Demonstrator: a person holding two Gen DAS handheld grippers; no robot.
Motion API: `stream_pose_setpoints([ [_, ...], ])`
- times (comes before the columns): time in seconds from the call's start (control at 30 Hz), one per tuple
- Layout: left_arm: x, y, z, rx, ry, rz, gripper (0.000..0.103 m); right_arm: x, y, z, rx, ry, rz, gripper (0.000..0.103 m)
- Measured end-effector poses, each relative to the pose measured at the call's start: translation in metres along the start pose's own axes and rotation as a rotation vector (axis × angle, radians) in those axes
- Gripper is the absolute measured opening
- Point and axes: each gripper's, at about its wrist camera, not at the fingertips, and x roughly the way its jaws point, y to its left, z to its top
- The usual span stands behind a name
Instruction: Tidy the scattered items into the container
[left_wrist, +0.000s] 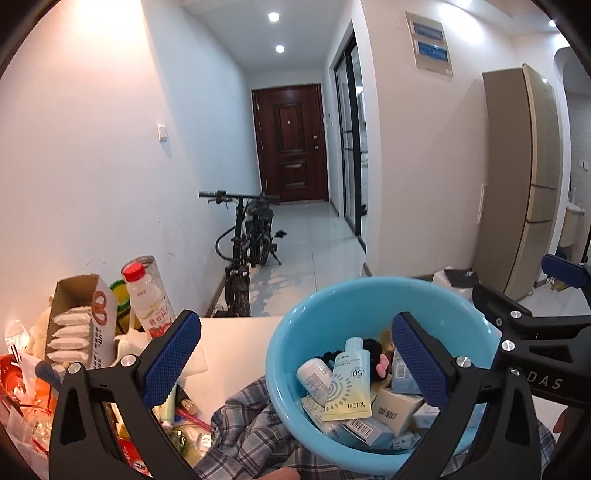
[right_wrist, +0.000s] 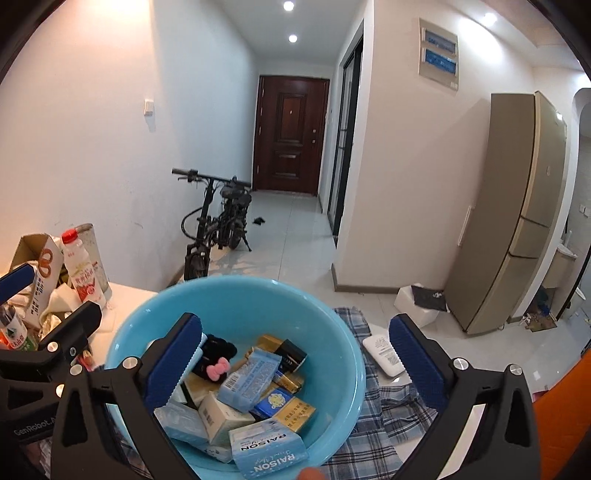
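I am holding the right hand-held gripper (right_wrist: 293, 363) wide apart and empty over the bowl (right_wrist: 321, 314) of boxes, clearing upward before reaching right for the white pack (right_wrist: 382, 354) on the tabletop (right_wrist: 129, 299).

White table (left_wrist: 236, 332) is carrying everything. Plaid cloth (right_wrist: 388, 413) is lying across its near part, w/ blue bowl (right_wrist: 236, 299) sitting on the cloth. White flat pack (right_wrist: 384, 356) is resting just right of the bowl, at the cloth's edge. Clutter is crowding the left end: open carton (left_wrist: 79, 321) of white packets, red-cap bottle (left_wrist: 147, 299) standing upright beside it, tall can (left_wrist: 157, 269) behind, red packets (left_wrist: 22, 391) at far left.
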Motion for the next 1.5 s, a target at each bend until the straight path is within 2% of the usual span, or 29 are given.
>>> stream_pose_setpoints([
  [0.1,-0.012,0.006,-0.001,-0.039,0.004,0.001,0.103,-0.02,0.0,0.002,0.008,-0.041,-0.005,0.103],
  [0.2,-0.027,0.004,-0.005,-0.032,0.016,-0.003,0.103,-0.037,-0.002,-0.004,0.026,-0.042,0.002,0.103],
  [0.33,-0.057,0.001,-0.01,-0.046,-0.011,-0.023,0.103,-0.061,-0.006,-0.01,0.048,-0.04,0.01,0.103],
  [0.43,-0.076,0.001,-0.016,-0.059,-0.018,-0.04,0.103,-0.087,-0.01,-0.015,0.06,-0.066,-0.015,0.103],
  [0.6,-0.109,-0.002,-0.036,-0.06,-0.032,-0.03,0.103,-0.124,-0.015,-0.044,0.07,-0.076,-0.003,0.103],
  [0.73,-0.127,-0.007,-0.063,-0.042,-0.02,-0.017,0.103,-0.139,-0.016,-0.074,0.088,-0.07,0.025,0.103],
  [0.9,-0.128,-0.009,-0.103,-0.045,0.057,-0.028,0.103,-0.145,-0.014,-0.113,0.095,-0.023,0.018,0.103],
  [1.07,-0.124,-0.011,-0.127,-0.05,0.118,-0.034,0.103,-0.143,-0.007,-0.142,0.077,0.029,-0.016,0.103],
  [1.5,-0.119,-0.011,-0.145,-0.062,0.156,-0.037,0.103,-0.134,-0.003,-0.156,0.066,0.071,-0.036,0.103],
])
